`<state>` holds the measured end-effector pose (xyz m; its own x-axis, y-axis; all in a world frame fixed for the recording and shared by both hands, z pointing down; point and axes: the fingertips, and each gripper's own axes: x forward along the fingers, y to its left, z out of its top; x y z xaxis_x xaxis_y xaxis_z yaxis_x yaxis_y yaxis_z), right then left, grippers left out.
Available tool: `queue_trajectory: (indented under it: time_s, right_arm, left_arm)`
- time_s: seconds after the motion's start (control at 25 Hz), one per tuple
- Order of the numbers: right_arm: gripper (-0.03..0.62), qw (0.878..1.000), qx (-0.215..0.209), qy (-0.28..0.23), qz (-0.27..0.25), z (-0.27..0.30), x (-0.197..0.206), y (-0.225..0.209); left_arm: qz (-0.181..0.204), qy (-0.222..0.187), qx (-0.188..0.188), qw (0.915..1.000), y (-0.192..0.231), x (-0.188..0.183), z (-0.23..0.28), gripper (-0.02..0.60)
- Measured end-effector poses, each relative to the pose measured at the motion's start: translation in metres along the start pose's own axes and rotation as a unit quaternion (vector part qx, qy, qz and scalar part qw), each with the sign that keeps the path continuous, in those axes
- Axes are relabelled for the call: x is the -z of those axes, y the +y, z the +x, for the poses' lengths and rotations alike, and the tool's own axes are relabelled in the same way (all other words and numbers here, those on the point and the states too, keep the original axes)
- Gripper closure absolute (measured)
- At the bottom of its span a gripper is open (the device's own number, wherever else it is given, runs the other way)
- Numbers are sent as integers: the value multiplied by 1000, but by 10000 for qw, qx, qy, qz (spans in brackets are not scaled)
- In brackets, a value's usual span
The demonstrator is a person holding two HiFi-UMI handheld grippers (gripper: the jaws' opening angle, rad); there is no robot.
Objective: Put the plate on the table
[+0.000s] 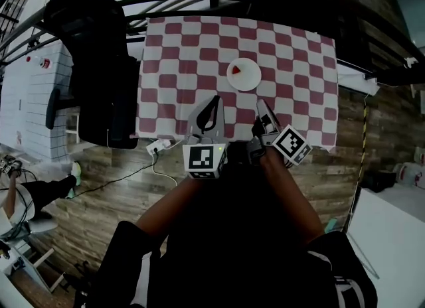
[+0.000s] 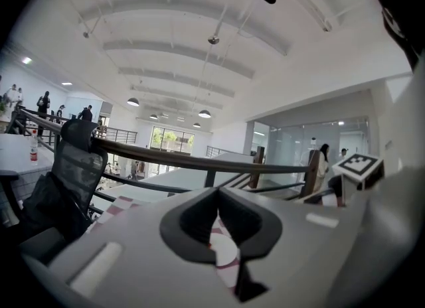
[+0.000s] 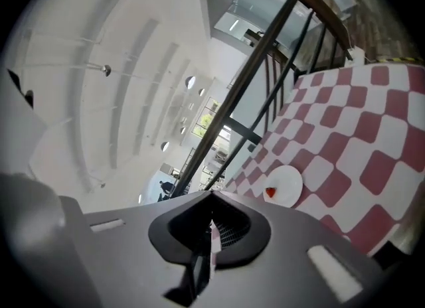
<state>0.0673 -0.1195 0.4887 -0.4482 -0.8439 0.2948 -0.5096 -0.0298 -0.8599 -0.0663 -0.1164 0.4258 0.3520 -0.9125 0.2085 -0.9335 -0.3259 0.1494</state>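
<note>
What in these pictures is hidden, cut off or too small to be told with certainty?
- The red piece on the plate: too small in the head view and right gripper view to name.
- In the left gripper view, the tablecloth is mostly covered by the left gripper's own body; the plate cannot be identified there.
- The table legs: hidden under the tablecloth in the head view.

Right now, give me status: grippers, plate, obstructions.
Left gripper shut, empty. Right gripper shut, empty. Plate sits on the table, red piece on it. Nothing in the way.
</note>
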Motion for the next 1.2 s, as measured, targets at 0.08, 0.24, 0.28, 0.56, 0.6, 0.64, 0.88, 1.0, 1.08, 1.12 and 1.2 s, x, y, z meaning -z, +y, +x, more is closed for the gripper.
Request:
queue_trajectory:
  time_s: [0.08, 0.24, 0.28, 0.56, 0.6, 0.64, 0.88, 1.0, 1.08, 1.12, 1.2]
  right_arm:
    - [595, 9985, 6, -31, -553, -6, 0, 11]
    - [595, 9826, 98, -104, -1851, -20, 2, 32]
    - [595, 9776, 94, -138, -2096, -23, 3, 38]
    - [595, 9366, 46, -401, -3480, -37, 10, 82]
    - [595, 9327, 41, -427, -3580, -38, 13, 86]
    - [595, 9301, 51, -443, -3646, -40, 16, 89]
    - [597, 9115, 271, -491, -4075, -51, 28, 91]
    - [597, 9057, 389, -579, -4182, -58, 23, 89]
    - [597, 9038, 478, -655, -4203, -62, 18, 89]
    - [597, 9022, 524, -678, -4228, -64, 16, 89]
    - [597, 8985, 605, -687, -4293, -65, 14, 89]
  left_arm:
    - [-28, -40, 67, 10000, -3, -4, -2, 572]
    - [-9, -134, 227, 9997, -11, -12, -9, 572]
    - [-1, -145, 264, 9995, -13, -13, -10, 572]
    - [14, -181, 564, 9982, -26, -17, -17, 572]
    - [20, -187, 618, 9979, -29, -18, -18, 571]
    - [34, -201, 669, 9975, -31, -19, -19, 572]
    - [180, -237, 1045, 9941, -50, -18, -20, 572]
    - [258, -286, 1223, 9917, -61, -17, -18, 571]
    - [354, -307, 1342, 9899, -68, -20, -16, 571]
    - [416, -305, 1391, 9889, -72, -23, -16, 572]
    - [505, -301, 1448, 9877, -76, -26, -16, 572]
